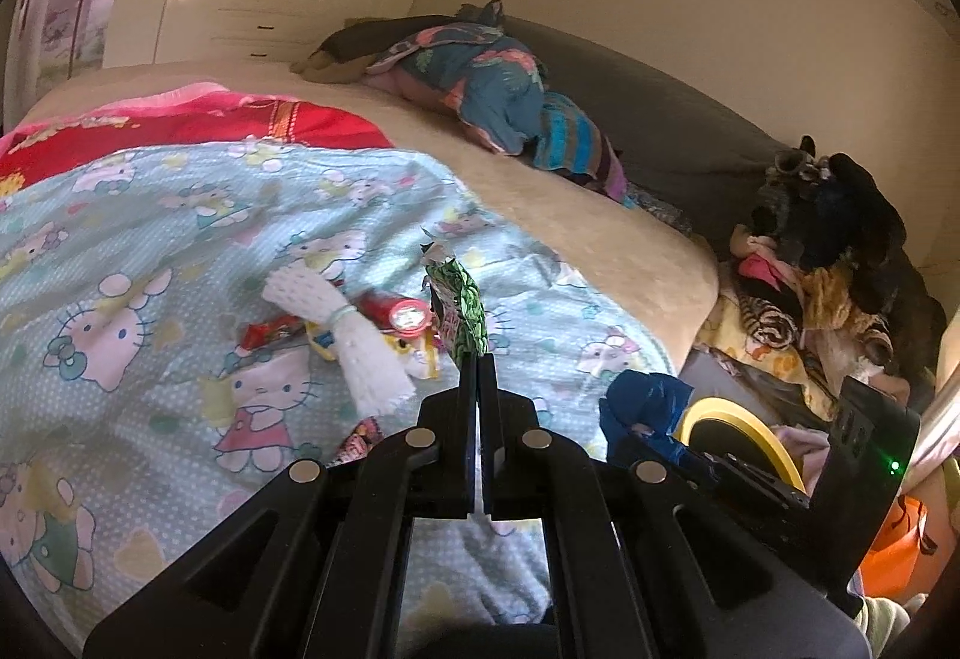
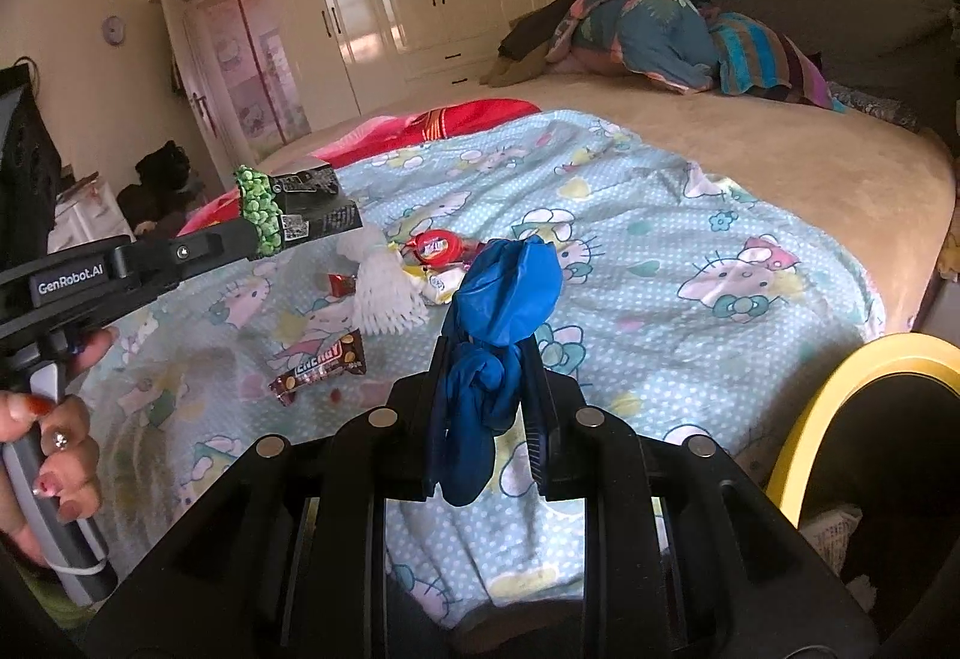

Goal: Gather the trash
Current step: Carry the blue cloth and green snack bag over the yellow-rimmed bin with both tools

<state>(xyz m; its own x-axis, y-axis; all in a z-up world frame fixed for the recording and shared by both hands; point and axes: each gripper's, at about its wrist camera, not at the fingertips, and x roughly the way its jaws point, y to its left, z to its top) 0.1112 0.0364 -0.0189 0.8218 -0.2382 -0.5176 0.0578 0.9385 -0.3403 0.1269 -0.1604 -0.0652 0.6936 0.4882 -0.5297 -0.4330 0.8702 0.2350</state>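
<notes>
- The bed (image 2: pixel 780 167) fills most of both views; a Hello Kitty sheet (image 2: pixel 660 251) covers its near part, and a bare beige strip runs on to the far edge, where a heap of bedding (image 2: pixel 654 29) lies.
- A yellow-rimmed bin (image 2: pixel 840 389) stands off the bed's near right corner, its mouth open.
- Left claw (image 1: pixel 478 359) is clamped on a green pea snack bag (image 1: pixel 459 308), held above the sheet's middle.
- Right claw (image 2: pixel 489 353) is clamped on a blue plastic bag (image 2: pixel 510 293), raised over the near edge, just left of the bin.
- Trash on the middle of the sheet: white foam net sleeve (image 2: pixel 384 287), red round lid (image 2: pixel 435 246), yellow-white wrapper (image 2: pixel 435 284), small red wrapper (image 2: pixel 341 284).
- A brown chocolate bar wrapper (image 2: pixel 321 368) lies nearer the front edge, apart from the cluster.
- Open sheet lies right of the cluster toward the bin.
</notes>
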